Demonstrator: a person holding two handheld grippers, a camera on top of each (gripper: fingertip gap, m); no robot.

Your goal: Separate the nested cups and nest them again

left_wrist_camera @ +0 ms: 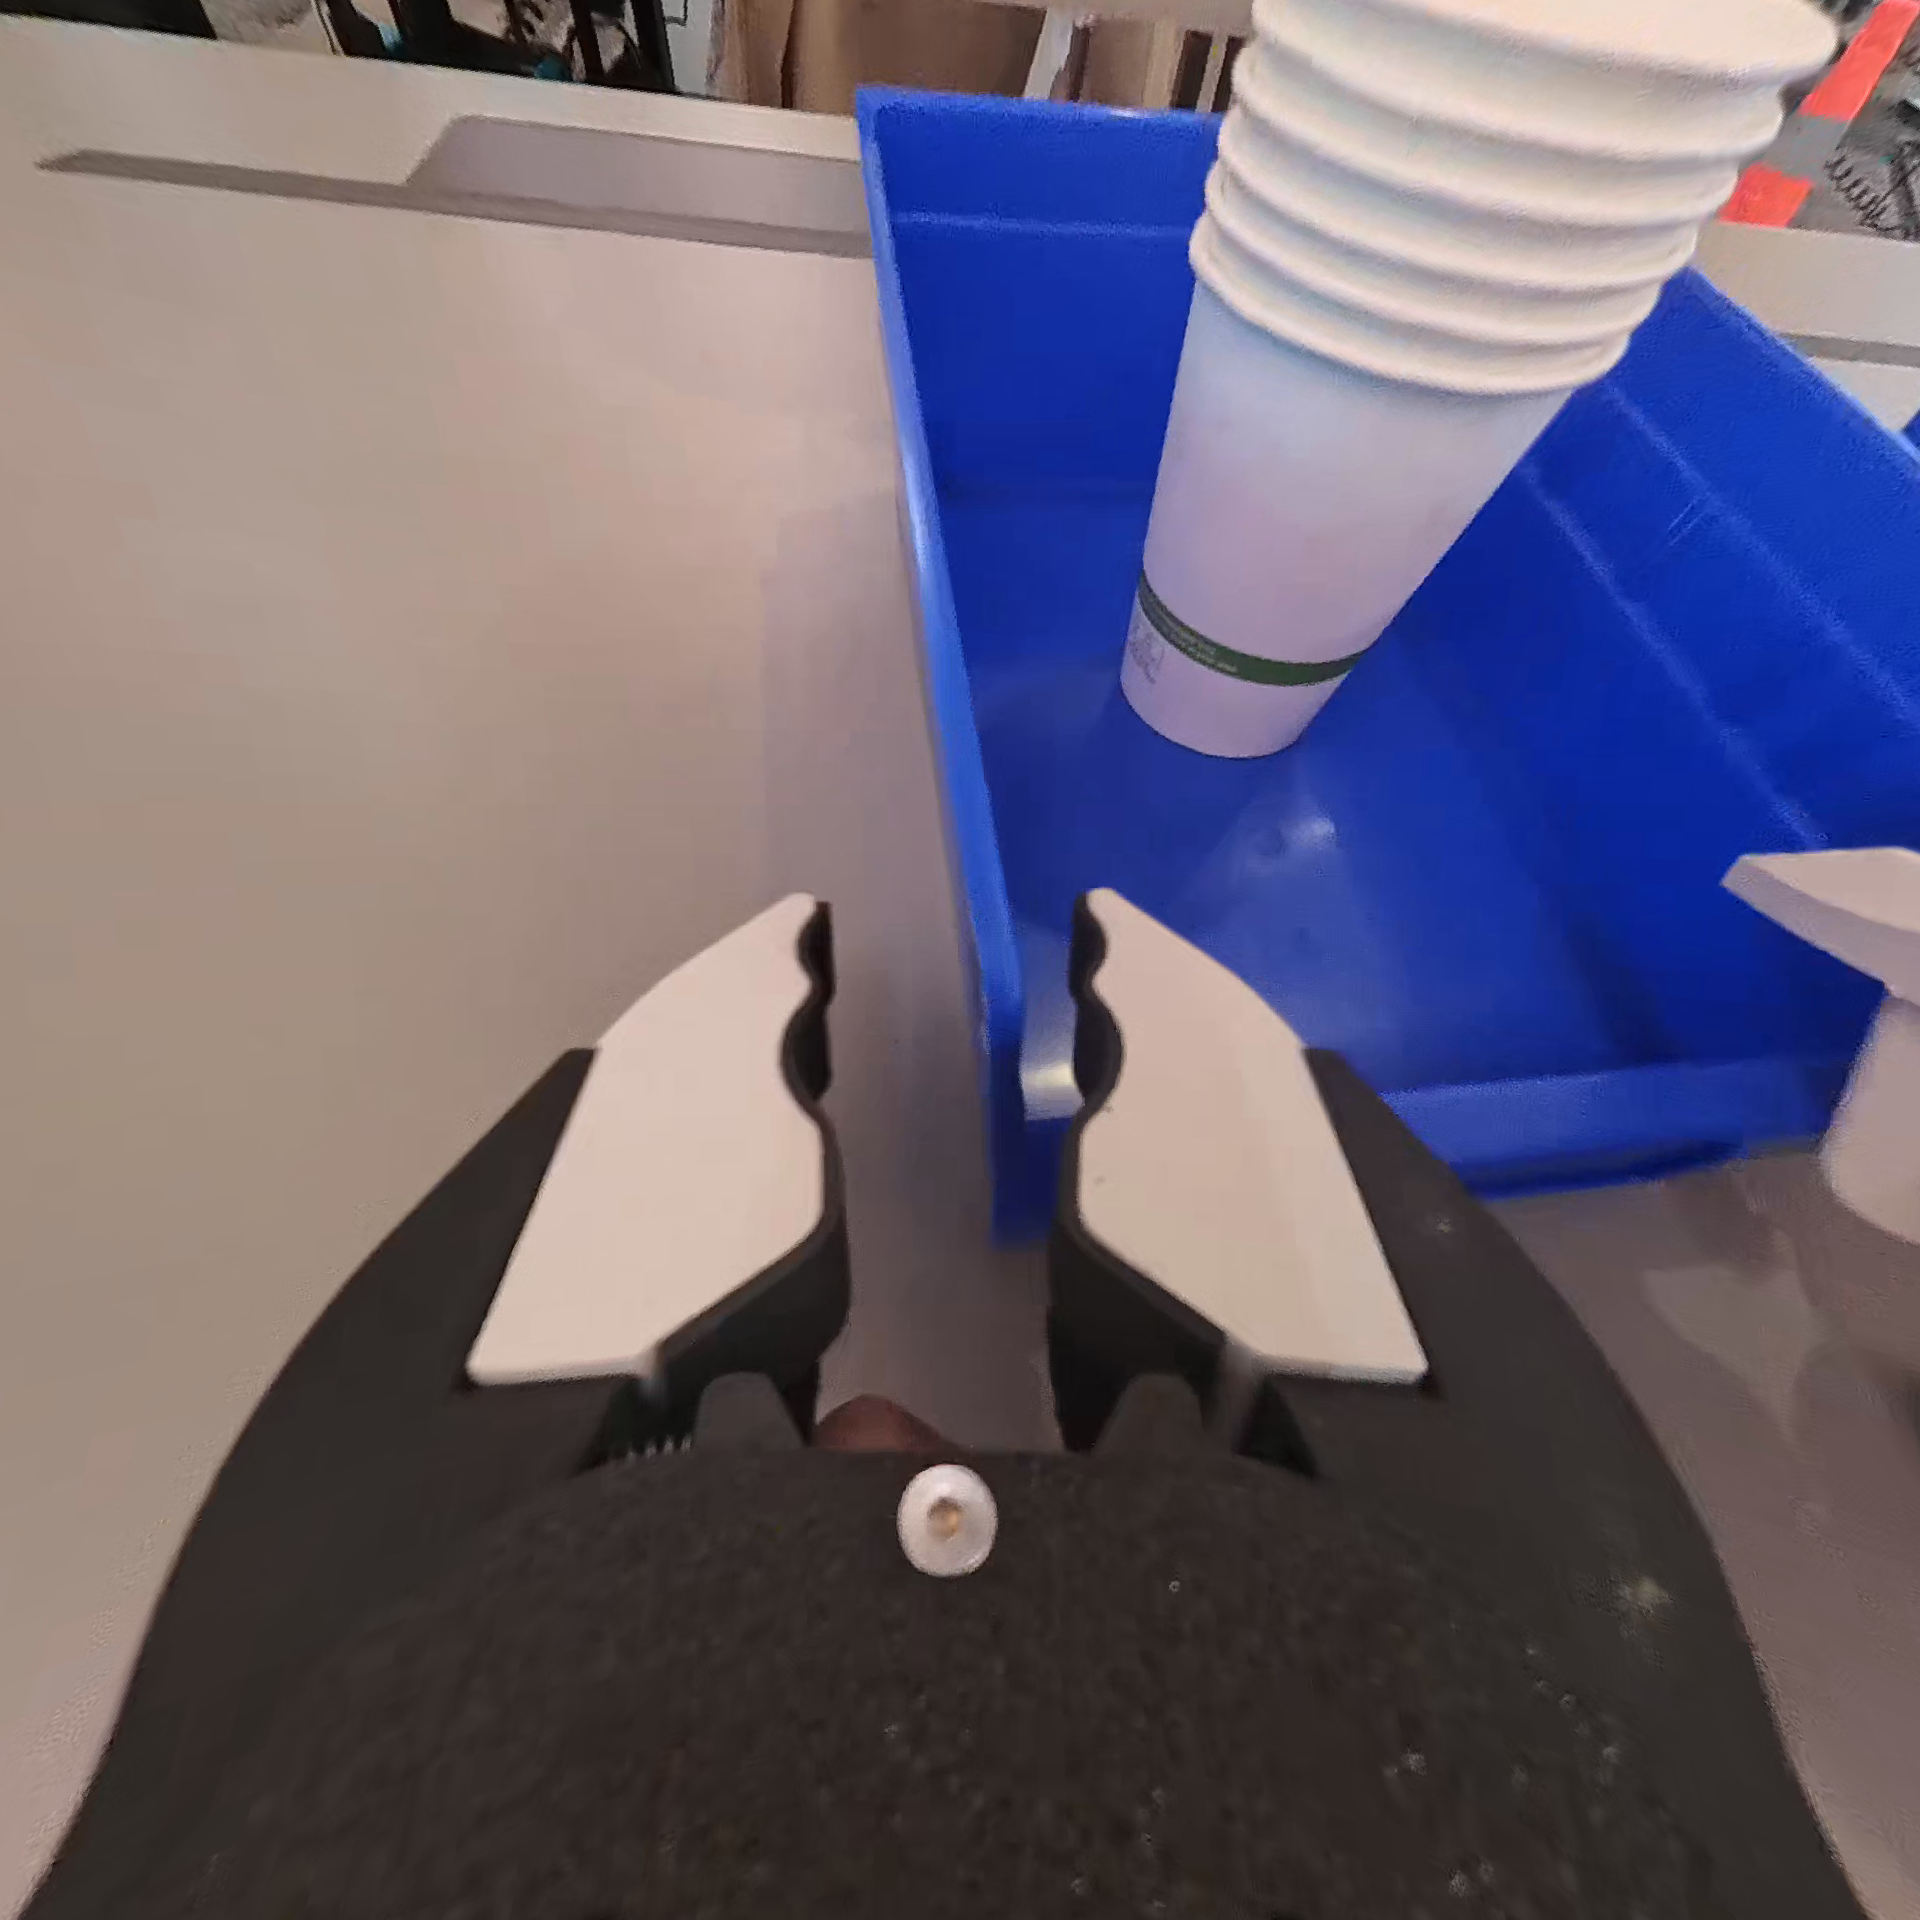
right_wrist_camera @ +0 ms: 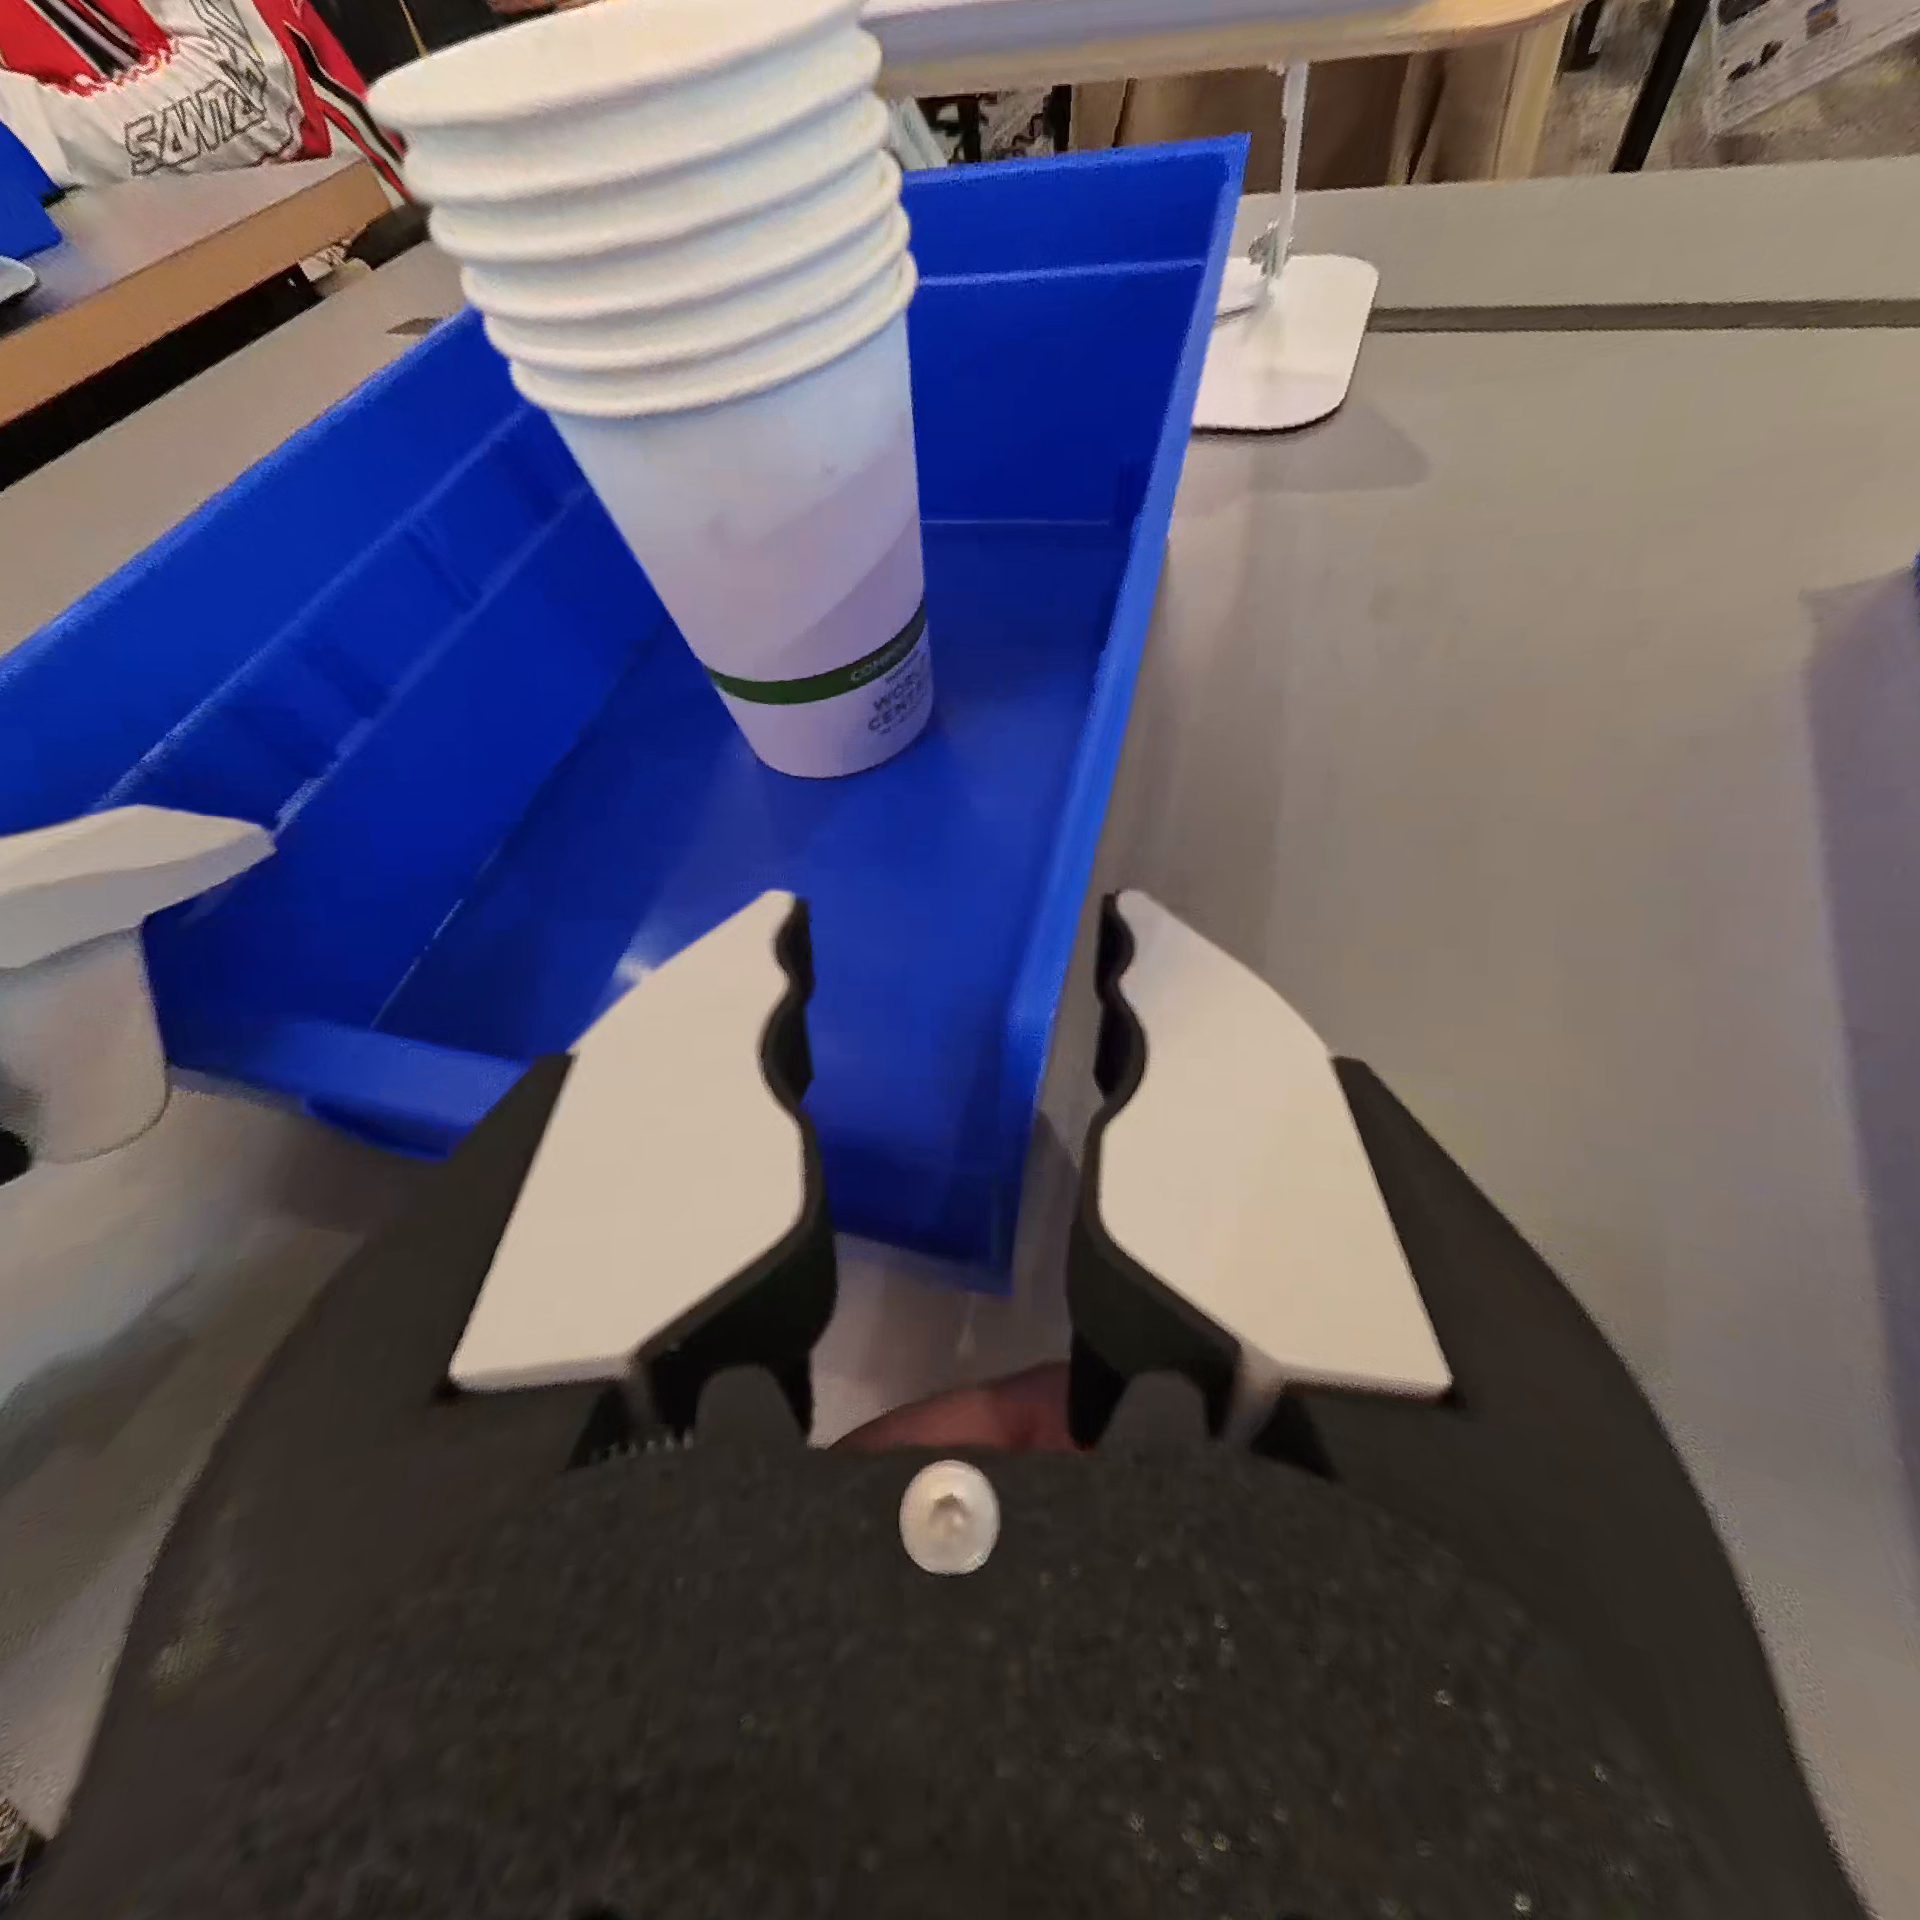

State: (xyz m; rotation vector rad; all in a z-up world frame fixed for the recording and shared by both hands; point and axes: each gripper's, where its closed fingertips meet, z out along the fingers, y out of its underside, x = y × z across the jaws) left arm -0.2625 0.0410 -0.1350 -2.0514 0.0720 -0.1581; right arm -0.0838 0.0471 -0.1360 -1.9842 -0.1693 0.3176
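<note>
White paper nested cups (left_wrist_camera: 1382,384) stand upright inside the blue bin (left_wrist_camera: 1621,665) on the grey counter (left_wrist_camera: 416,623), apparently for easy reach, while left gripper (left_wrist_camera: 951,940) and right gripper (right_wrist_camera: 951,940) hover before the bin, fingers parted, holding nothing.

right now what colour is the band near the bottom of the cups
Green, a thin band around the white cups; clearest in the right wrist view.
</note>
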